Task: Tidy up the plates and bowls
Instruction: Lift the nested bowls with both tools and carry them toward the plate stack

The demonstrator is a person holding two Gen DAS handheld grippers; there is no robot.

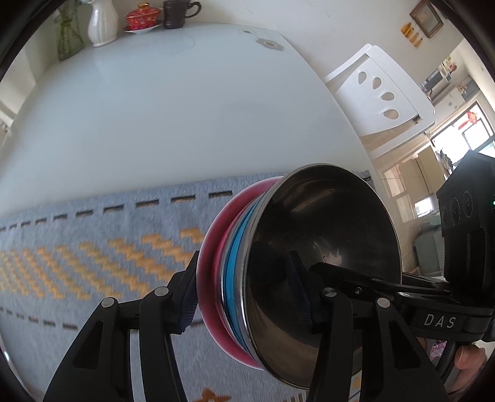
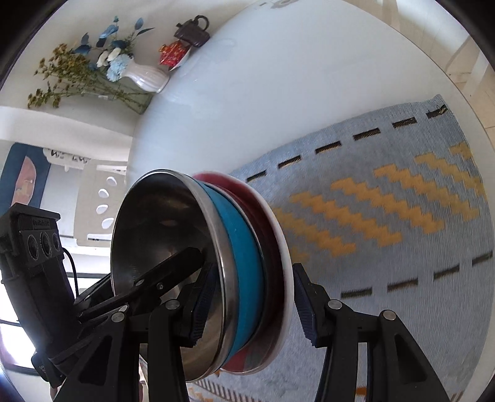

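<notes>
A stack of a steel bowl, a blue bowl and a red plate hangs tilted on edge above the woven blue-and-yellow mat. My left gripper is shut on the stack's rim, one finger inside the steel bowl and one behind the plate. My right gripper clamps the same stack from the other side: steel bowl, blue bowl, red plate. Each gripper shows in the other's view, the right gripper and the left gripper.
The mat lies on a white glass table. At the far edge stand a white vase, a red lidded cup and a dark mug. A white chair stands at the table's side.
</notes>
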